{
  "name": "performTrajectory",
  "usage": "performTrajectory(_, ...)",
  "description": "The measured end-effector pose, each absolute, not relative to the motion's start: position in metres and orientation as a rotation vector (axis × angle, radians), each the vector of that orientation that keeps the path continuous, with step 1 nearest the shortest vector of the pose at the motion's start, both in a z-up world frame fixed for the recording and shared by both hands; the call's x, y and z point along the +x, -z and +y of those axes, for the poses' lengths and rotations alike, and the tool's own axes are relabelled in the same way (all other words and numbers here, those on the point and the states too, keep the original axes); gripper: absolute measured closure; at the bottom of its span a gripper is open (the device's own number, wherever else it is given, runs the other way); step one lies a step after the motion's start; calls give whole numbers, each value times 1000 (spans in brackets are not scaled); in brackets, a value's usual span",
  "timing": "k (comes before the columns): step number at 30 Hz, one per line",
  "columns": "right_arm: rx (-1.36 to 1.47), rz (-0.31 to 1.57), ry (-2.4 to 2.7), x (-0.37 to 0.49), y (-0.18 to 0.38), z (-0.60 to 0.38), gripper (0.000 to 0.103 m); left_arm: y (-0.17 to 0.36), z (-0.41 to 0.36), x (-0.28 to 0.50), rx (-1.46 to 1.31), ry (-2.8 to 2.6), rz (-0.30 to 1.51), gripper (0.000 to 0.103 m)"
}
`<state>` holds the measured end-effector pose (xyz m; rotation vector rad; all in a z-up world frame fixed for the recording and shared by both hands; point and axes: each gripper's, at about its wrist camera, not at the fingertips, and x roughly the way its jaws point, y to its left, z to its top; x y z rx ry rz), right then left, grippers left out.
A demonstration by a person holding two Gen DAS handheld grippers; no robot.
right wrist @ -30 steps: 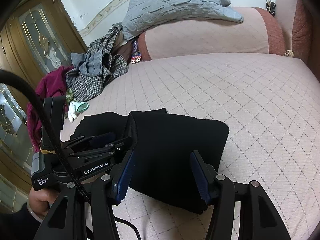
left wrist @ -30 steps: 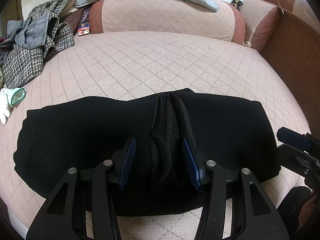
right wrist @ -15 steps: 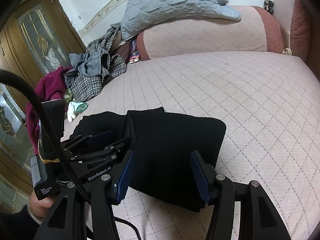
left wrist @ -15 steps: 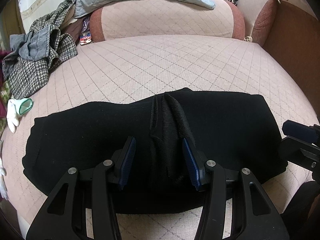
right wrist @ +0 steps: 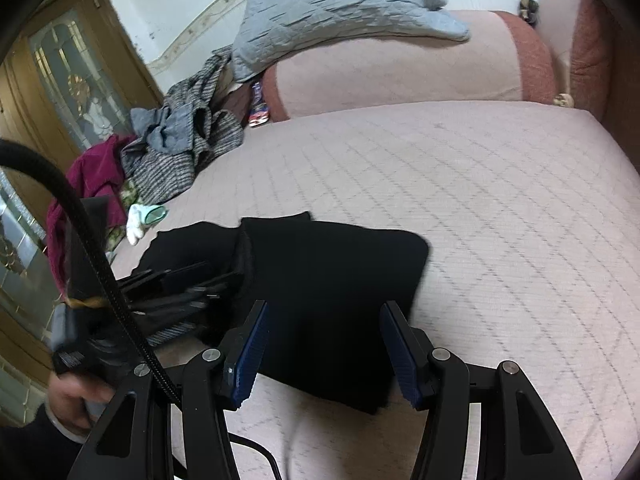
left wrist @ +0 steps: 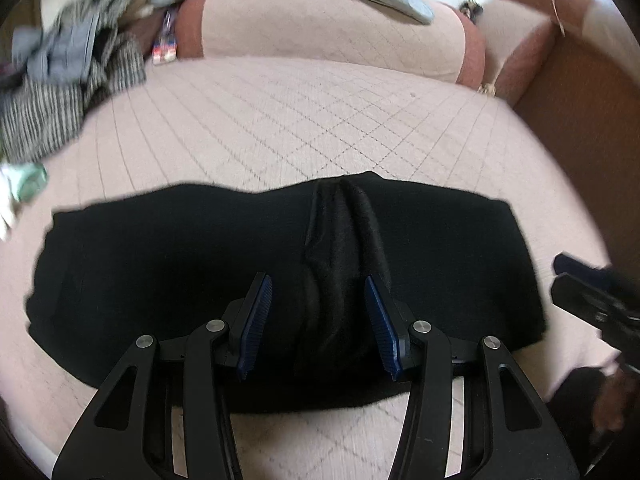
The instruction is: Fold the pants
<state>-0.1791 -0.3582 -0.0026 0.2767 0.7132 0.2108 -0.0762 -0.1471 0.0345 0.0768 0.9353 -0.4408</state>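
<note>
Black pants [left wrist: 180,264] lie folded in a wide band on the pink quilted bed, with a raised crease [left wrist: 340,248] in the middle. My left gripper [left wrist: 318,308] is open and empty, its blue pads either side of that crease near the front edge. In the right wrist view the pants [right wrist: 340,276] show as a folded block. My right gripper [right wrist: 324,336] is open and empty over their right end. The left gripper [right wrist: 176,280] shows there at the left, and the right gripper [left wrist: 592,292] at the left view's right edge.
A heap of grey and checked clothes [right wrist: 188,140] and a maroon garment [right wrist: 96,172] lie at the bed's far left. A white and green sock [right wrist: 144,216] lies beside the pants. A grey quilt [right wrist: 340,4] rests on the bolster [right wrist: 400,68]. A brown headboard [left wrist: 592,120] stands right.
Both grippers have shifted slightly over the pants, and the views are now blurred by motion. The jaws stay open and the pants lie the same.
</note>
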Motion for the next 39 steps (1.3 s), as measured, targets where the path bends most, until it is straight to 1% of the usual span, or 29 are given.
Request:
performTrajectory(6, 378, 750, -115, -177, 23, -396, 49, -32, -144, -77, 64, 445, 945, 55)
performTrajectory(11, 447, 789, -184, -157, 43, -397, 49, -26, -157, -70, -1, 476, 960, 55)
performTrajectory(12, 455, 791, -197, -153, 47, -396, 54, -25, -161, -68, -10, 497, 957, 55)
performTrajectory(14, 471, 771, -226, -148, 49, -392, 70, -21, -168, -66, -15, 538, 957, 55)
performTrajectory(15, 460, 766, -206, -147, 47, -390, 75, -21, -169, -67, -5, 541, 956, 65)
performTrajectory(16, 435, 763, -203, -148, 44, -386, 77, -23, -169, -67, 0, 558, 955, 82)
performTrajectory(17, 403, 755, -201, -151, 38, -381, 78, -29, -167, -69, 6, 568, 954, 85)
performTrajectory(20, 352, 715, -214, -163, 18, -372, 78, -42, -152, -73, -6, 576, 933, 86)
performTrajectory(23, 345, 706, -213, -164, 14, -366, 78, -38, -150, -70, 6, 562, 948, 86)
performTrajectory(25, 306, 763, -123, -153, 27, -361, 74, -25, -155, -65, 15, 559, 988, 86)
performTrajectory(26, 298, 807, -76, -148, 36, -360, 70, -22, -156, -64, 19, 547, 994, 85)
performTrajectory(28, 329, 818, -52, -147, 42, -361, 65, -24, -155, -65, 10, 541, 983, 81)
performTrajectory(29, 330, 818, -43, -149, 40, -362, 61, -27, -152, -65, 5, 536, 987, 79)
performTrajectory(30, 316, 815, -25, -152, 35, -363, 60, -29, -148, -65, 2, 525, 990, 77)
performTrajectory(34, 246, 719, 4, -169, 6, -359, 60, -43, -125, -75, 20, 453, 946, 77)
performTrajectory(36, 246, 660, -89, -172, -10, -349, 60, -49, -109, -81, 31, 409, 918, 77)
performTrajectory(39, 223, 641, -231, -161, -20, -320, 60, -54, -81, -88, -8, 356, 913, 77)
